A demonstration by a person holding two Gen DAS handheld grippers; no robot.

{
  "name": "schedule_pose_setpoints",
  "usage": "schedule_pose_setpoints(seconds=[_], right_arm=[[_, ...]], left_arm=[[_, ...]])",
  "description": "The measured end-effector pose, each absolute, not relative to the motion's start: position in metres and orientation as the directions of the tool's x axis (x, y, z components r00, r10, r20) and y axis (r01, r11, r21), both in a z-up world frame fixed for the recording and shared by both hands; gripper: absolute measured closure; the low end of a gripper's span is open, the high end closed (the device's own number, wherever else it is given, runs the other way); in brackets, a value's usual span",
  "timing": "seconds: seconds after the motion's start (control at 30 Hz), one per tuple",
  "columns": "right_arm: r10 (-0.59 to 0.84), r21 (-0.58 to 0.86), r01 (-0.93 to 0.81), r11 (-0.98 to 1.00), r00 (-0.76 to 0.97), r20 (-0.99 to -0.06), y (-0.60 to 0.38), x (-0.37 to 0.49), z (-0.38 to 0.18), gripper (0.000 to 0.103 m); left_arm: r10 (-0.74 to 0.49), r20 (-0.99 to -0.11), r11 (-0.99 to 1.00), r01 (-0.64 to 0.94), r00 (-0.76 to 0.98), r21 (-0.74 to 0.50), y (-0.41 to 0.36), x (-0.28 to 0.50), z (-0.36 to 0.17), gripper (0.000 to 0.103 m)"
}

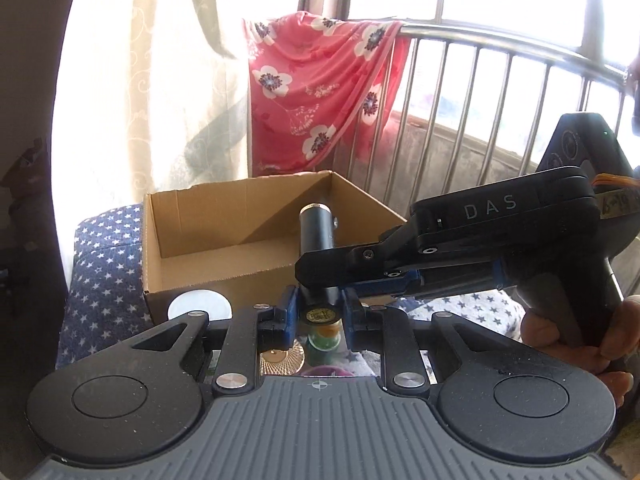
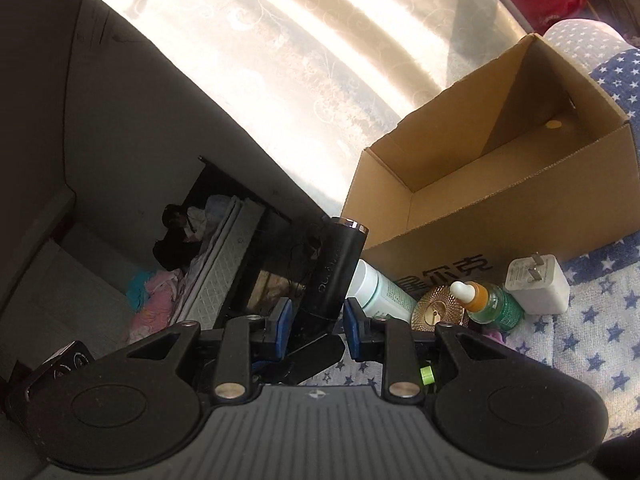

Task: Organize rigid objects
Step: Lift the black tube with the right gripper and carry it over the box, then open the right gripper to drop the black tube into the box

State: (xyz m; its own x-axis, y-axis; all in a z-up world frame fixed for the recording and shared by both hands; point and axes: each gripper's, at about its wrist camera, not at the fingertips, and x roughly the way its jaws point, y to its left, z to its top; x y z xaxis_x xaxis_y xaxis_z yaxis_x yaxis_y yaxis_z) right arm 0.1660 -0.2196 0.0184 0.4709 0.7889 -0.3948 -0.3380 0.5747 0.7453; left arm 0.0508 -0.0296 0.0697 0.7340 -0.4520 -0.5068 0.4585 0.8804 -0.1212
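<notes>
Sunlight is pouring through a pale patterned curtain (image 1: 160, 80) and a barred window with a metal railing (image 1: 480, 40), where a red flowered cloth (image 1: 312, 92) is hanging, and a blue star-print cover (image 2: 592, 320) is spreading over the soft surface below. An open cardboard box (image 1: 224, 216) is sitting on that cover, looking empty inside. Both grippers are holding one black cylinder (image 1: 316, 232) with a silver-rimmed end, raised in front of the box: the left gripper (image 1: 318, 308) is nearly closed on its lower end, and the right gripper (image 1: 320, 276) is coming in from the side, its jaws narrowed across the same body. To do this step well, I would judge that one gripper should be letting go before the other is carrying the cylinder over the box wall, keeping it clear of the rim and lowering it toward the floor of the box instead of dropping it. Waiting in front of the box are a white bottle (image 2: 380, 288), a gold ridged disc (image 2: 440, 308), a green dropper bottle (image 2: 492, 304) and a white plug adapter (image 2: 536, 280). "DAS" is reading clearly on the right gripper's body, dark Chinese characters are showing on the box front, a handwritten tag is only partly visible, and the cylinder's faint lettering is too blurred to read.
</notes>
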Motion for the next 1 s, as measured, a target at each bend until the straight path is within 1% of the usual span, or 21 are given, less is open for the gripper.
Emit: schedule_pose_setpoints(seconds=[0.13,0.2,0.37,0.5,0.63,0.73,0.83,1.0], right_arm=[[0.791,0.741,-0.322,0.589,0.416,-0.448,-0.209,0.222,0.026,0.073],[0.779,0.728,-0.306,0.614,0.386,-0.495,-0.198,0.252,0.027,0.073],[0.756,0.720,-0.241,0.651,0.301,-0.582,-0.179,0.317,0.013,0.075],[0.694,0.659,-0.220,0.719,0.272,-0.666,-0.157,0.356,-0.003,0.078],[0.626,0.595,-0.194,0.780,0.257,-0.736,-0.136,0.384,-0.025,0.081],[0.595,0.568,-0.180,0.803,0.256,-0.761,-0.122,0.398,-0.035,0.081],[0.597,0.576,-0.160,0.802,0.256,-0.760,-0.125,0.397,-0.032,0.080],[0.629,0.607,-0.174,0.775,0.297,-0.718,-0.144,0.388,-0.004,0.079]], left_arm=[[-0.420,-0.549,0.901,0.407,0.723,-0.153,-0.028,0.101,0.074,0.082],[-0.400,-0.579,0.910,0.382,0.710,-0.160,-0.030,0.125,0.070,0.082],[-0.329,-0.650,0.939,0.312,0.685,-0.147,-0.032,0.179,0.058,0.080],[-0.287,-0.658,0.955,0.263,0.696,-0.139,-0.023,0.190,0.052,0.080],[-0.283,-0.653,0.958,0.236,0.703,-0.162,-0.007,0.189,0.051,0.079],[-0.267,-0.642,0.964,0.216,0.718,-0.159,-0.001,0.185,0.054,0.079],[-0.274,-0.628,0.962,0.205,0.729,-0.182,0.006,0.178,0.058,0.078],[-0.280,-0.598,0.960,0.205,0.751,-0.192,0.010,0.159,0.067,0.076]])
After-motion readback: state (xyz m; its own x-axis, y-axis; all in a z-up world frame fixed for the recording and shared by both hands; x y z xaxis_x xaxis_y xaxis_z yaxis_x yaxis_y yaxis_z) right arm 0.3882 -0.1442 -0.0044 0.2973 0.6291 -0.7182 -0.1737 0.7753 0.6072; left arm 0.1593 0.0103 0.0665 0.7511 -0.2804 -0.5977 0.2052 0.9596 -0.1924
